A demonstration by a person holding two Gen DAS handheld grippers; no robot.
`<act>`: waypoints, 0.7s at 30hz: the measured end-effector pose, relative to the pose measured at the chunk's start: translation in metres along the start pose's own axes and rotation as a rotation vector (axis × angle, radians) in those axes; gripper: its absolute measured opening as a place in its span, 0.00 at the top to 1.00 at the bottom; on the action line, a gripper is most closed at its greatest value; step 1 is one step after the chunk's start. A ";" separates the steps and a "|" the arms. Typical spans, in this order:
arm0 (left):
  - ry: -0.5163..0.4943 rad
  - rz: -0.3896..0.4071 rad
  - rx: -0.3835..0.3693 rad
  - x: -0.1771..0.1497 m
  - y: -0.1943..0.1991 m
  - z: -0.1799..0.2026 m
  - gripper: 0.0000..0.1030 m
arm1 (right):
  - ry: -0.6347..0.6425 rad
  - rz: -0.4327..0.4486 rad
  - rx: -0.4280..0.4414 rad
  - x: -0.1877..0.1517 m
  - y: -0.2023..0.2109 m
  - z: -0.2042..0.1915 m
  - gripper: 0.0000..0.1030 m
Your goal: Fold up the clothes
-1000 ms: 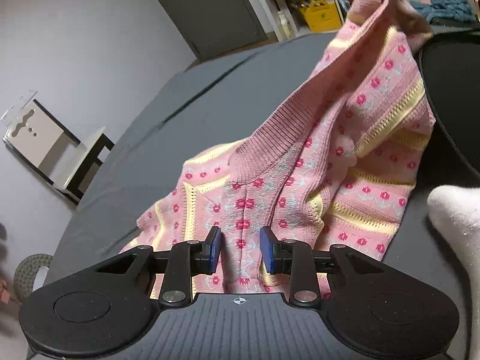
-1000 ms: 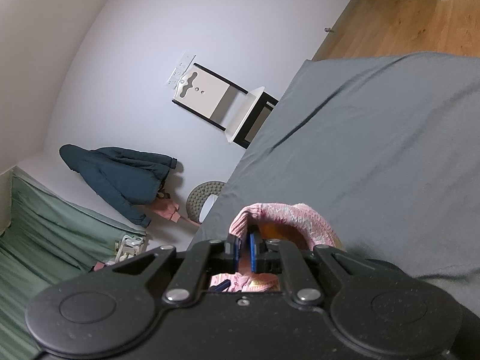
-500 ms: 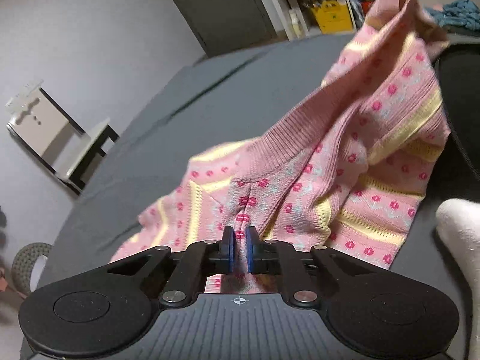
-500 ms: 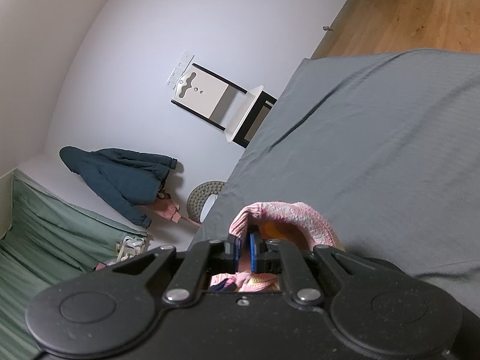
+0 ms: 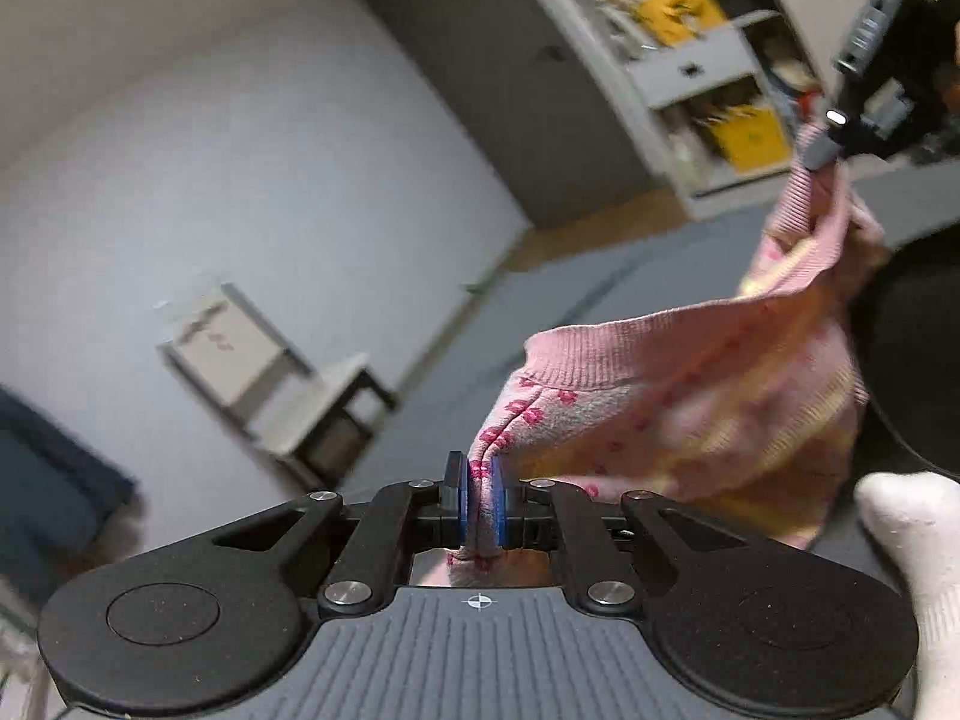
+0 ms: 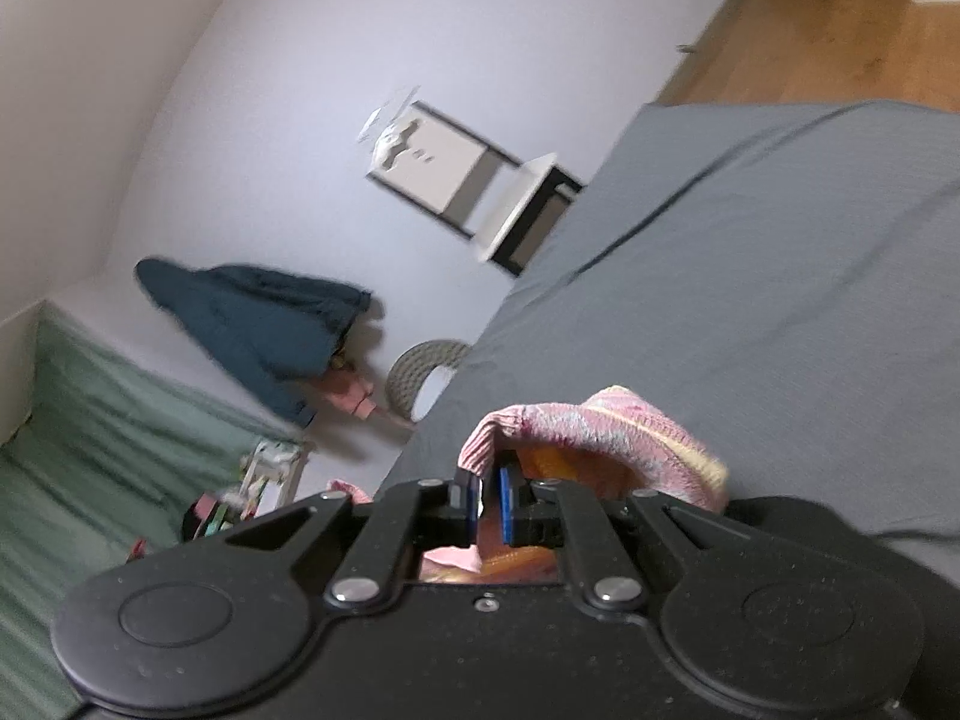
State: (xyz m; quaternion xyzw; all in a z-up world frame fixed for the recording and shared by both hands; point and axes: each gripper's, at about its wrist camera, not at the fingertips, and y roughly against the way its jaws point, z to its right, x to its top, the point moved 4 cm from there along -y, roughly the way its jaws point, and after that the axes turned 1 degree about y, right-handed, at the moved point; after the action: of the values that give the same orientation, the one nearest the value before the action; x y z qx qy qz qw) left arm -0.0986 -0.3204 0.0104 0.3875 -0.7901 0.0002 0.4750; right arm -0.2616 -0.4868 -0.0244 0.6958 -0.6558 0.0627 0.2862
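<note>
A pink knitted sweater [image 5: 672,396] with red flowers and yellow stripes hangs in the air, stretched between both grippers. My left gripper [image 5: 478,498] is shut on a bunched fold of it near the ribbed edge. In the left wrist view the right gripper [image 5: 840,138] shows at the upper right, pinching the sweater's ribbed edge higher up. In the right wrist view my right gripper [image 6: 489,501] is shut on that pink ribbed edge [image 6: 576,426], which curls over the fingertips. The grey bed cover [image 6: 750,300] lies below.
A white-socked foot [image 5: 918,546] is at the lower right of the left wrist view. Beyond the bed stand a white side table [image 6: 510,210], a round basket [image 6: 420,378], a dark blue jacket [image 6: 264,318] on the wall and grey shelves [image 5: 708,72].
My left gripper shut on the sweater about half a second ago and has since lifted it off the bed, tilting upward. The right gripper kept its hold and barely shifted.
</note>
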 end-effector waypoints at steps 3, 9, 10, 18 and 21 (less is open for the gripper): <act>0.091 -0.020 0.056 -0.013 0.022 -0.025 0.94 | 0.055 -0.063 0.025 -0.011 -0.009 -0.024 0.91; 0.163 -0.125 0.170 -0.063 0.066 -0.070 0.93 | 0.191 -0.243 -0.015 -0.046 -0.070 -0.060 0.91; 0.168 -0.153 0.188 -0.074 0.068 -0.076 0.93 | 0.213 -0.280 -0.033 -0.053 -0.085 -0.064 0.89; 0.215 -0.322 0.245 -0.133 0.038 -0.087 0.93 | 0.448 -0.451 -0.185 -0.077 -0.144 -0.080 0.58; 0.184 -0.332 0.243 -0.139 0.024 -0.083 0.93 | 0.660 -0.427 -0.212 -0.075 -0.118 -0.089 0.57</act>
State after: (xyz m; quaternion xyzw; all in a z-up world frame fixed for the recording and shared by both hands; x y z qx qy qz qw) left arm -0.0166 -0.1884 -0.0396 0.5650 -0.6631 0.0523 0.4883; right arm -0.1340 -0.3809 -0.0224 0.7255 -0.3722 0.1539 0.5581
